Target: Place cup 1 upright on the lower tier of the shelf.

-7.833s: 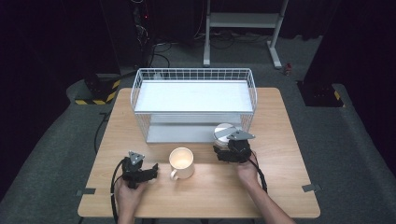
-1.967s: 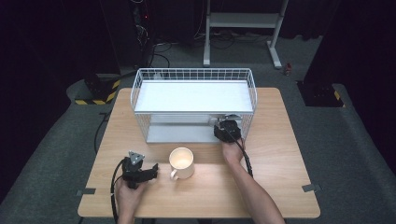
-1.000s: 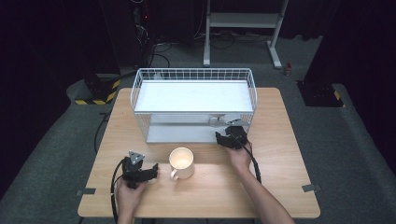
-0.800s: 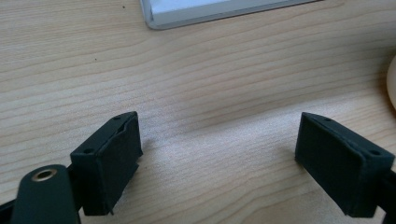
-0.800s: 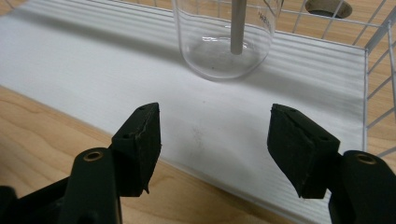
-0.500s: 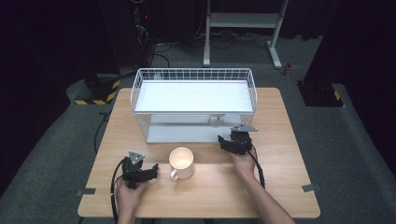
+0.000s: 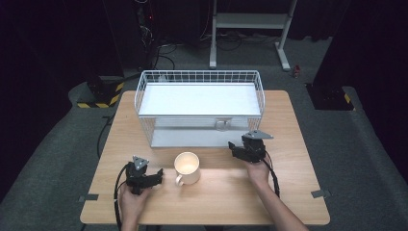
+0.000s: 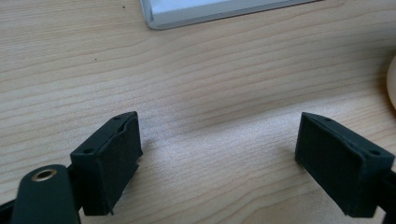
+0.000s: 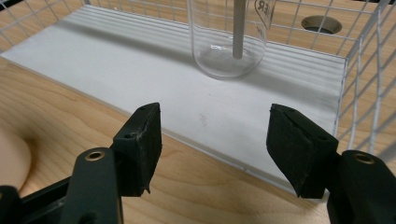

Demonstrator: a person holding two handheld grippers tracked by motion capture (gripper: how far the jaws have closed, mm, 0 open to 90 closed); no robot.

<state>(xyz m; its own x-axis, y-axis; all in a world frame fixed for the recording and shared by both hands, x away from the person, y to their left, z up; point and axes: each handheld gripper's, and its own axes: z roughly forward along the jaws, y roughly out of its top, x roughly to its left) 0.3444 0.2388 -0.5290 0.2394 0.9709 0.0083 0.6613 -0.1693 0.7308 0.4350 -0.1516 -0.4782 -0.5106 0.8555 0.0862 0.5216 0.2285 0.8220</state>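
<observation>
A clear glass beaker [image 9: 229, 42] stands upright on the white lower shelf [image 9: 140, 65] of a wire rack [image 7: 199, 77]; in the high view the beaker [image 7: 221, 125] is at the shelf's right part. My right gripper [image 9: 215, 140] is open a little in front of the shelf edge, facing the beaker, nothing between its jaws; in the high view the right gripper [image 7: 236, 148] is just before the rack. A cream mug [image 7: 186, 167] stands mid-table. My left gripper [image 8: 219, 149] rests open over bare wood, and the left gripper [image 7: 156, 177] lies left of the mug.
The rack's wire side wall [image 9: 369, 70] rises close on the right of my right gripper. The wooden table [image 7: 288, 192] has free room in front and to the right. The mug's rim [image 8: 391, 79] shows at the right edge of the left gripper view.
My right gripper carried the beaker to the rack's lower shelf, let it go there, and has drawn back toward the person. The left gripper and the mug have not moved.
</observation>
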